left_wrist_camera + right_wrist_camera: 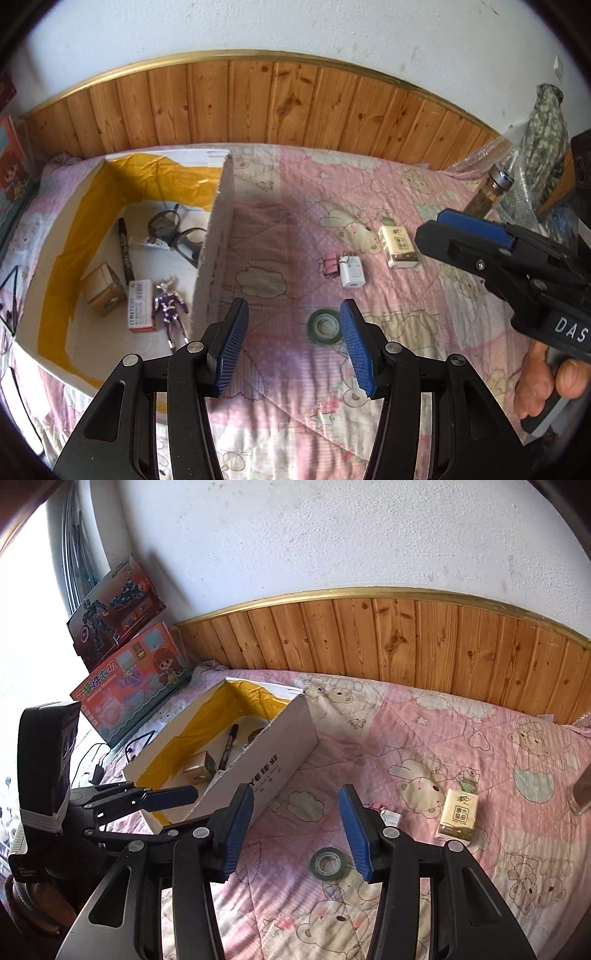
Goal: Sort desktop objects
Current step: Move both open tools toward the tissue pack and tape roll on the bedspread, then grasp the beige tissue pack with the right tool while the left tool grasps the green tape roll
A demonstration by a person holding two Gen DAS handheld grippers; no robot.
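Observation:
A white cardboard box (212, 236) with yellow lining sits on the left of the pink quilt; it also shows in the right wrist view (280, 753). Inside lie a black marker (125, 251), glasses (177, 230), a brown box (102, 290), a white pack (139, 309) and a purple figure (170, 310). On the quilt lie a green tape roll (325, 326) (329, 864), a white charger (352, 275), a pink clip (330, 264) and a tissue pack (399, 245) (458, 814). My left gripper (293, 347) is open and empty above the quilt. My right gripper (295, 834) is open and empty above the tape roll.
A bottle (487, 192) and camouflage cloth (545, 140) stand at the right edge. Toy boxes (129, 686) lean against the wall to the left. Wood panelling (277, 107) runs behind the bed. Black cables (96, 764) lie left of the box.

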